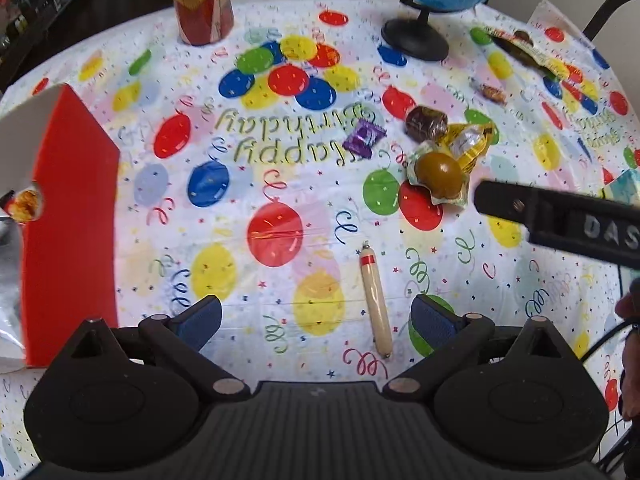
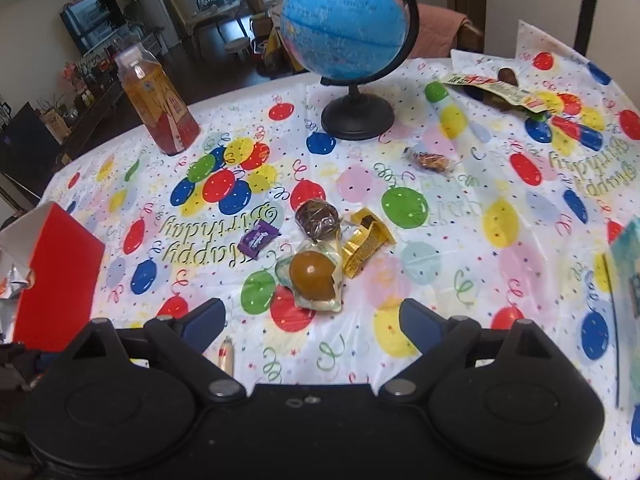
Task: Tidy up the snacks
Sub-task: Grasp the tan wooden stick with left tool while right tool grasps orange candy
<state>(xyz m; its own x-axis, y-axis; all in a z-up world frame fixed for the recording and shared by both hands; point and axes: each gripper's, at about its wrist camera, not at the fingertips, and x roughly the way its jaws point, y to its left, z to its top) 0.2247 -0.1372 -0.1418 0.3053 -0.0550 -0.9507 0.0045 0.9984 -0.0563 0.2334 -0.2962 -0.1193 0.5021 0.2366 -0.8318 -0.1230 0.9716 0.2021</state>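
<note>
Hovering with both jaws spread and empty, left gripper (image 1: 316, 320) could've rolled that sausage stick (image 1: 375, 304) off-grip; right gripper (image 2: 310, 320) risked crushing the egg pack (image 2: 314, 276).

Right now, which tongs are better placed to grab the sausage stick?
Left. The sausage stick lies between the open left tongs, close below them. The right tongs are open over the egg pack; the stick sits off to their left edge.
</note>
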